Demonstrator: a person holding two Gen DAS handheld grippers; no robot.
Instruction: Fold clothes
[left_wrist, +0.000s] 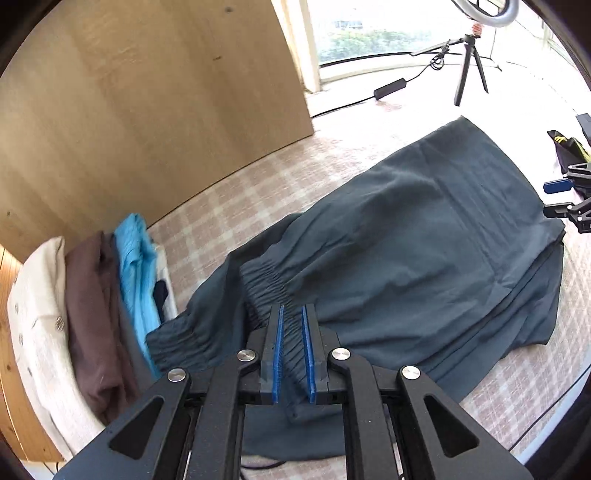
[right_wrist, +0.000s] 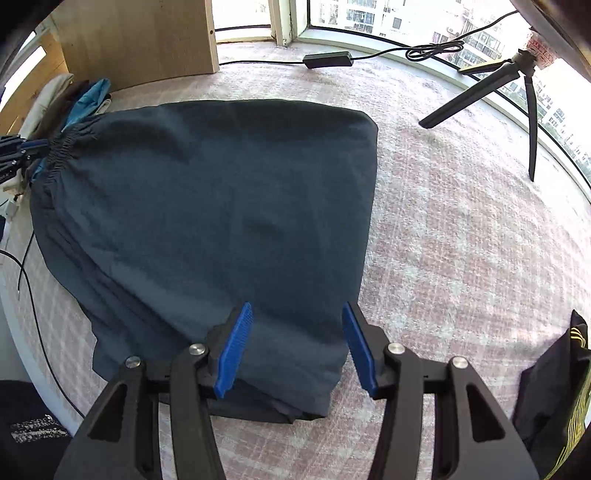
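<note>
The trousers (right_wrist: 207, 221) lie on the plaid cloth (right_wrist: 461, 240), clothes pile (left_wrist: 92, 306) at their waistband end (against the board (left_wrist: 147, 110)), tripod (right_wrist: 517, 92) beyond.

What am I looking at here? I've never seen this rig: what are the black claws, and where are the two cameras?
A person holds two hand-held grippers, each with its own camera looking along the fingers. In the left view, the left gripper is shut on the elastic waistband of a dark teal garment spread on a checked cover. In the right view, the right gripper is open over the garment's other end. Folded clothes are stacked beside it; a tripod stands by the window.
</note>
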